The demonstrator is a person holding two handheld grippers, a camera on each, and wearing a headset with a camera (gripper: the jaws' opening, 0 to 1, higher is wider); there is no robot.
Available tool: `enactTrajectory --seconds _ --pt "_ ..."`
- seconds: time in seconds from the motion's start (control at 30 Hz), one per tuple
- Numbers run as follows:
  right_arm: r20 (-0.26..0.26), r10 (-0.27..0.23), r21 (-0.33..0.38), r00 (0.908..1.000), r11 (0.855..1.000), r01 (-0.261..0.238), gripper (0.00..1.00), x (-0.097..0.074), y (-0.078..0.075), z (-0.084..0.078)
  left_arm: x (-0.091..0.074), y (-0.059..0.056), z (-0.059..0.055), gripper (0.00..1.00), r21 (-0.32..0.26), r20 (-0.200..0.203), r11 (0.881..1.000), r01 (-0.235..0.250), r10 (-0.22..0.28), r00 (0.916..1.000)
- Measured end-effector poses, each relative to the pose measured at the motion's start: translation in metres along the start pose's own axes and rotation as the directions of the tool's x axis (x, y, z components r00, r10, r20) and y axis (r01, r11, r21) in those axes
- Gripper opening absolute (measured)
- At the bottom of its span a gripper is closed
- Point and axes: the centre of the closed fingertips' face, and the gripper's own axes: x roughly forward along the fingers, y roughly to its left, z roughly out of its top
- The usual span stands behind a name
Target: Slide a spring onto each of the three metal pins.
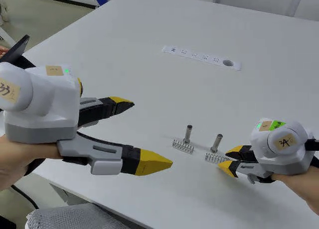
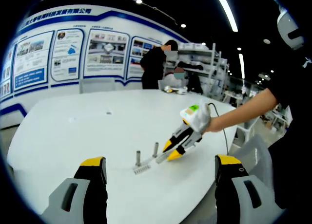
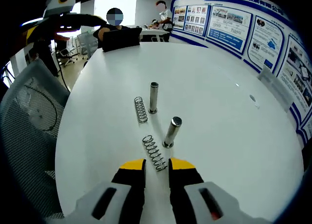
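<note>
— Springs first: you have two, both lying flat on the counter [image 1: 149, 64], each just beside an upright pin. In the right gripper view the near spring [image 3: 154, 152] lies left of the near pin [image 3: 172, 131]. The far spring [image 3: 141, 109] lies left of the far pin [image 3: 153, 97].

— Agreed, and neither spring is on a pin yet. Your right gripper [image 3: 157, 164] is low at the counter with its jaws parted only a little. The near spring's close end sits right at the mouth of that gap, between the yellow tips. From there the coil slants away past the left of the near pin's foot.

— You are not clamping it: the gap looks wider than the coil. Whether a tip touches the wire, I cannot tell.

— Your left gripper [image 1: 144, 134] hangs above the counter with its jaws spread wide and holding nothing. It is well apart from both pins and points toward them.

— In the left gripper view, your right gripper, the pins and the springs all sit ahead, framed between those two wide jaws.

— A power strip [image 1: 202, 57] lies on the counter beyond the pins, well apart from them.
</note>
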Motion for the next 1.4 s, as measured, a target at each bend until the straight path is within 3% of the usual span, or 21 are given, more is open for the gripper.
enactTrajectory --seconds 0.13,0.3,0.53,0.7,0.77,0.93,1.07,1.17,1.3,1.37,1.4 --pt "-0.001 -0.014 -0.001 0.9999 1.000 0.014 0.17 0.000 -0.001 0.002 -0.001 0.002 -0.003 0.92 0.005 -0.010 1.000 -0.004 0.004 0.9999" --pt "-0.027 0.014 0.037 0.9995 0.999 -0.013 0.17 0.004 0.003 -0.004 -0.005 0.003 -0.005 0.91 0.004 -0.010 1.000 -0.004 0.004 0.9999" --pt "-0.011 0.040 0.085 0.9991 0.996 -0.039 0.12 0.007 0.008 -0.001 -0.010 0.005 -0.008 0.91 0.000 -0.019 1.000 0.000 0.000 0.9998" --pt "-0.022 0.046 0.065 0.9987 0.997 -0.044 0.11 0.009 0.014 0.002 -0.013 0.002 -0.008 0.91 0.009 -0.026 1.000 0.013 -0.013 0.9996" --pt "-0.025 0.043 0.021 0.9988 0.999 -0.042 0.11 0.008 0.016 0.003 -0.014 0.002 -0.008 0.91 0.019 -0.032 1.000 0.014 -0.013 0.9994" --pt "-0.023 0.049 0.047 0.9985 0.998 -0.048 0.10 0.005 0.020 0.003 -0.017 0.004 -0.005 0.91 0.027 -0.034 1.000 0.013 -0.012 0.9993" --pt "0.012 0.053 0.088 0.9985 0.995 -0.054 0.10 -0.007 0.020 0.011 -0.014 0.002 -0.009 0.90 0.036 -0.046 0.999 0.018 -0.017 0.9988" --pt "0.038 0.010 0.034 0.9992 0.999 -0.012 0.10 -0.022 0.015 0.020 -0.008 -0.002 -0.012 0.91 0.051 -0.054 0.999 0.014 -0.011 0.9985" --pt "0.103 0.010 0.042 0.9946 0.999 -0.015 0.10 -0.045 0.020 0.035 0.003 -0.009 -0.018 0.89 0.065 -0.078 0.998 0.026 -0.021 0.9967" --pt "0.119 0.018 0.011 0.9927 1.000 -0.019 0.10 -0.056 0.023 0.042 0.009 -0.016 -0.021 0.87 0.088 -0.094 0.995 0.046 -0.037 0.9949" --pt "0.128 0.025 -0.012 0.9915 1.000 -0.023 0.10 -0.062 0.027 0.047 0.013 -0.017 -0.019 0.82 0.155 -0.081 0.987 0.046 -0.034 0.9961"
